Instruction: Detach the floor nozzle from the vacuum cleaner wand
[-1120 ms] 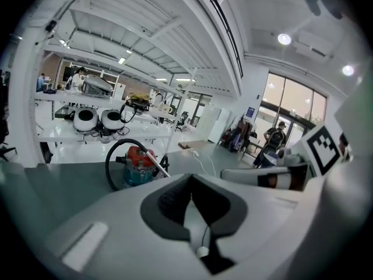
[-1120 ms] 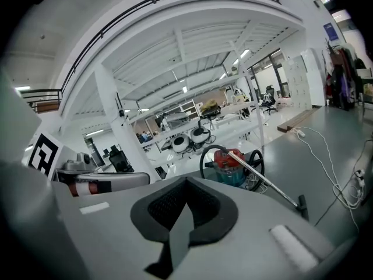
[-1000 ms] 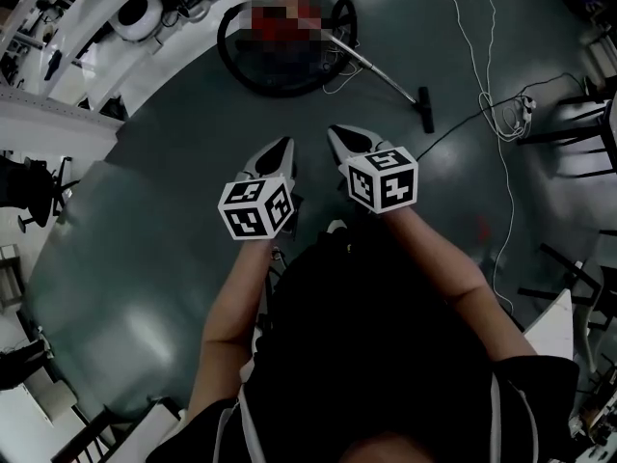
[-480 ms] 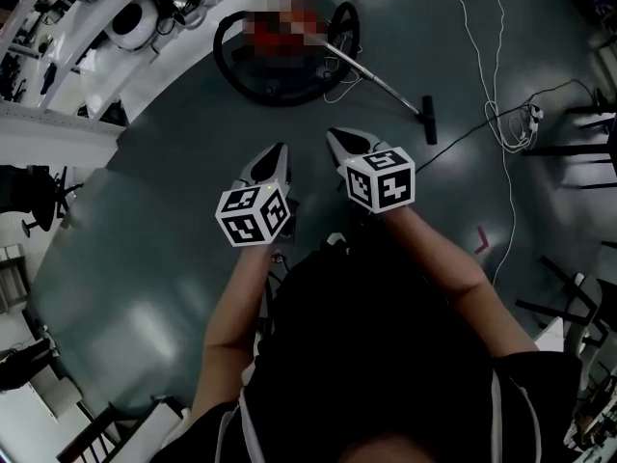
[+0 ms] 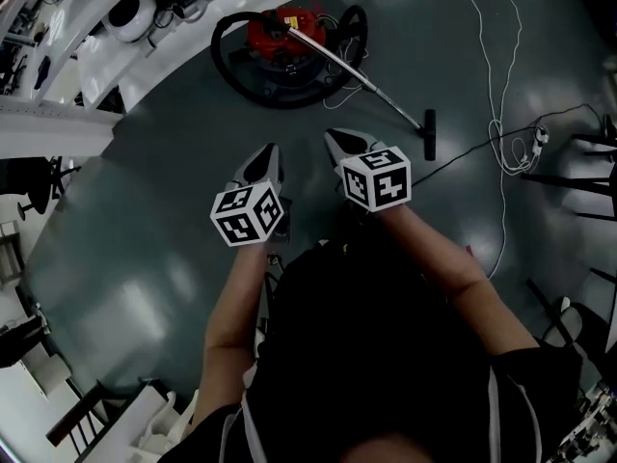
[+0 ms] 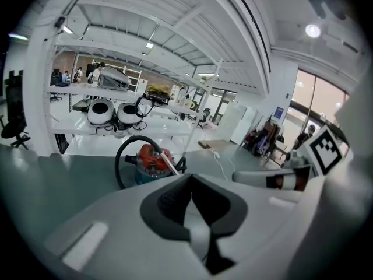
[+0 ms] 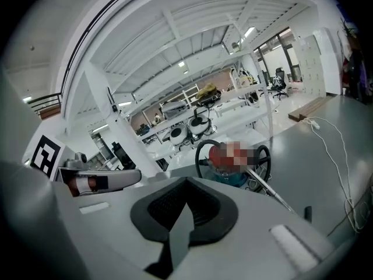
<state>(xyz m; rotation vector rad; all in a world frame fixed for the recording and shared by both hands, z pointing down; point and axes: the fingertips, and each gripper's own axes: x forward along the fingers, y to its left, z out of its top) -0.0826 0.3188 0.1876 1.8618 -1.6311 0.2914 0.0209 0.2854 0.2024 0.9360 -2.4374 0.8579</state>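
A red canister vacuum cleaner [image 5: 281,33] with a looped black hose stands on the dark floor ahead. Its metal wand [image 5: 371,78] slants right and down to a black floor nozzle [image 5: 429,133] resting on the floor. Both grippers hang in the air in front of the person, well short of the vacuum. My left gripper [image 5: 267,152] is shut and empty, and so is my right gripper [image 5: 334,137]. The left gripper view shows the vacuum [image 6: 150,158] beyond the shut jaws. In the right gripper view the wand [image 7: 271,192] and nozzle [image 7: 307,213] lie past the jaws.
A white cable [image 5: 496,75] and a black cable [image 5: 472,148] trail over the floor at the right, ending near a power strip [image 5: 540,135]. White shelving [image 5: 116,56] with round machines borders the upper left. Black chairs [image 5: 583,177] stand at the right edge.
The vacuum, wand and nozzle have slid lower in the head view as the person walks toward them. Both grippers have come forward with the person, staying shut.
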